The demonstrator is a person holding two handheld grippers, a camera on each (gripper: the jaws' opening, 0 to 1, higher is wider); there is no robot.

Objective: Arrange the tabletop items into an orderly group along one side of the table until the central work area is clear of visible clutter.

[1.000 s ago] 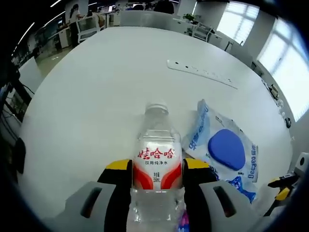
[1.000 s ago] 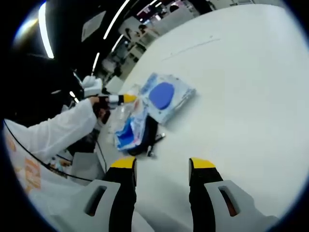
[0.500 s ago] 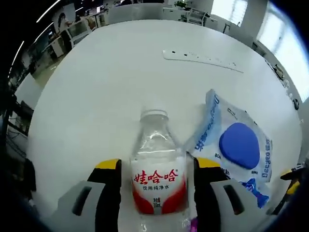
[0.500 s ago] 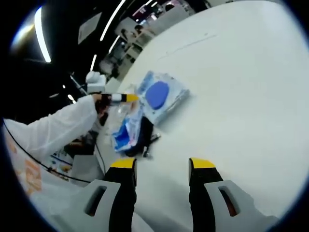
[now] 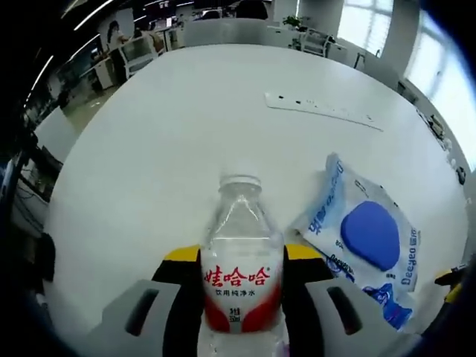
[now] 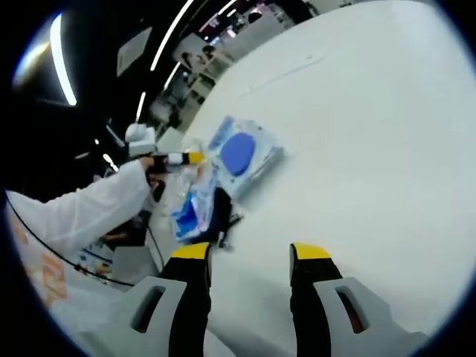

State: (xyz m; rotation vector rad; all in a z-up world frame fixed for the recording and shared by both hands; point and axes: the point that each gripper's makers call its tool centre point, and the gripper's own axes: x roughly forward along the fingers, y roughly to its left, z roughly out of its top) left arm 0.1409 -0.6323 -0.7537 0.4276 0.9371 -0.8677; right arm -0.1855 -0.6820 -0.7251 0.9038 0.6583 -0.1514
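A clear water bottle with a red and white label and a white cap points away from the camera. My left gripper is shut on it, its yellow-tipped jaws pressed to both sides of the label. To its right a wet-wipes pack with a blue oval lid lies flat on the white table. In the right gripper view the wipes pack lies far ahead on the left, and the left gripper shows beside it, held by a white sleeve. My right gripper hovers open over bare table.
A long white power strip lies across the far middle of the table. A blue packet and a dark object lie near the table edge by the wipes. Office desks and chairs stand beyond the table.
The left jaws spread slightly half a second ago and are closed on the bottle again; the label now sits lower between them. The right gripper has barely moved.
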